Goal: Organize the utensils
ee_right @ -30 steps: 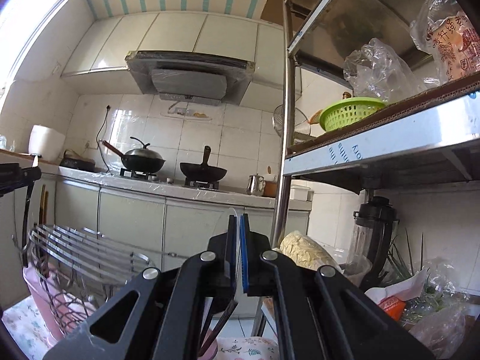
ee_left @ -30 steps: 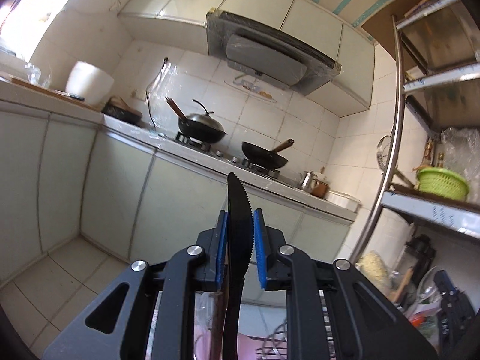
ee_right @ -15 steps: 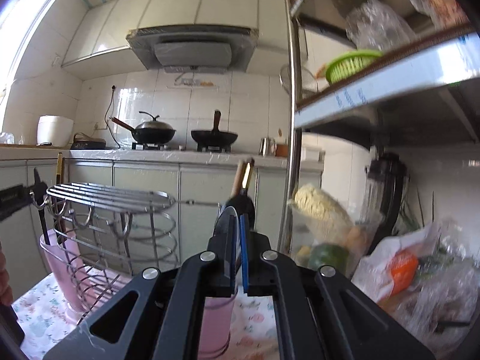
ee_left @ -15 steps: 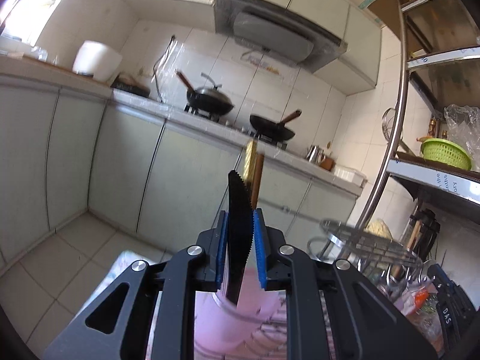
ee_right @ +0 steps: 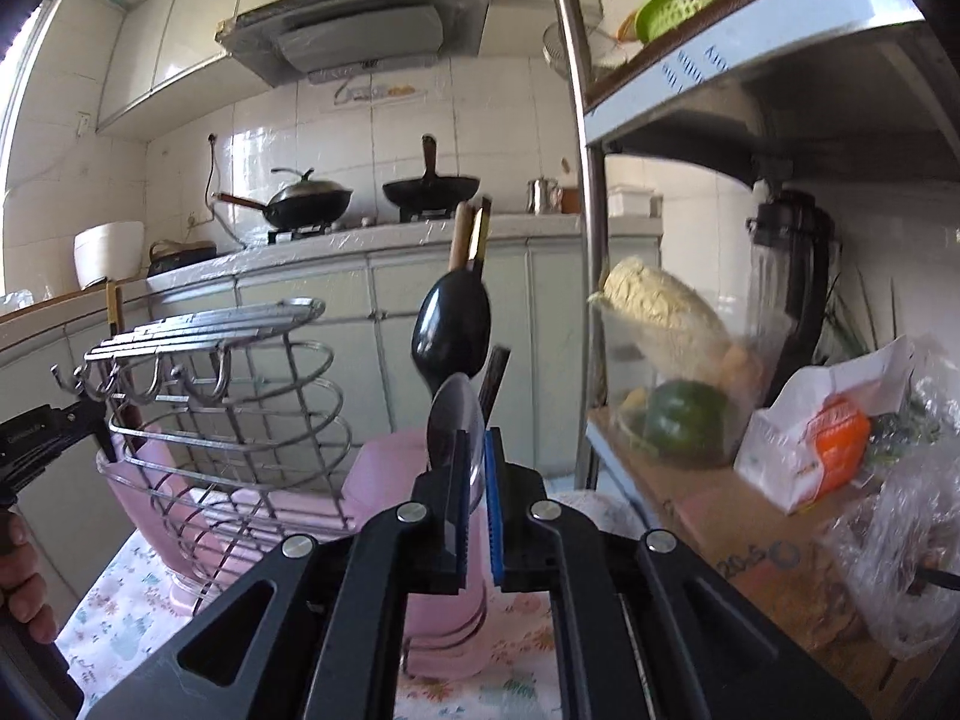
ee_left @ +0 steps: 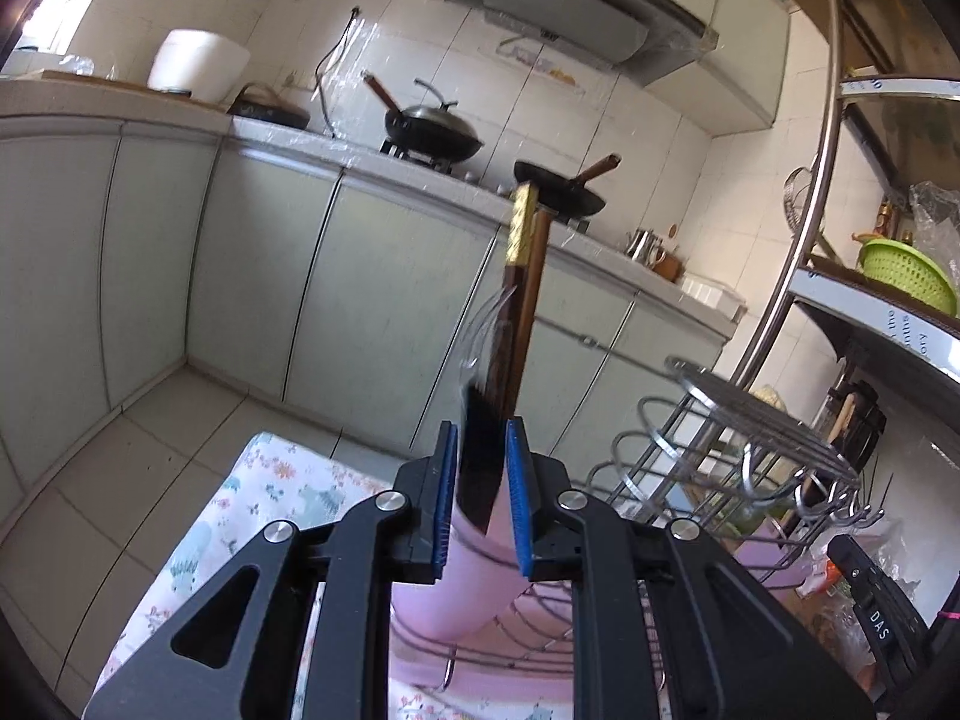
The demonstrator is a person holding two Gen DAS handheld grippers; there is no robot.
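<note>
- As my left claw [ee_left: 480,439] stands now, its blue pads sit narrowly either side of a black serrated knife [ee_left: 480,483]. The blade fills the gap edge to edge, but its top is blurred, so I cannot tell whether I am pinching it.
- Just past the knife is the pink cup [ee_left: 444,594] at the near end of the wire rack [ee_left: 750,408]. The rack's lower loops wrap around it.
- Gold-tipped chopsticks [ee_left: 523,252] stand upright in that cup, with something clear and tined beside them, too faint to name.
- My right claw [ee_right: 477,439] is at the rack's other end, its pads nearly together. A clear spoon [ee_right: 454,420] rises right at the inner pad; whether its handle is between the pads or loose in the cup, I cannot tell.
- Below it is a second pink cup [ee_right: 375,474], just beside the rack on the side toward the metal shelf [ee_right: 750,60].
- A black spoon [ee_right: 451,330] and a chopstick pair [ee_right: 473,234] stand in it, leaning slightly.
- Both cups and the rack rest on a floral cloth [ee_right: 120,630].
- My judgement: the sorting is well along. Chopsticks and the black spoon are housed, and the knife and clear spoon are at their cups' mouths.
- What is left is letting those two settle. I see no loose utensil elsewhere, though my claws hide much of the cloth.
</note>
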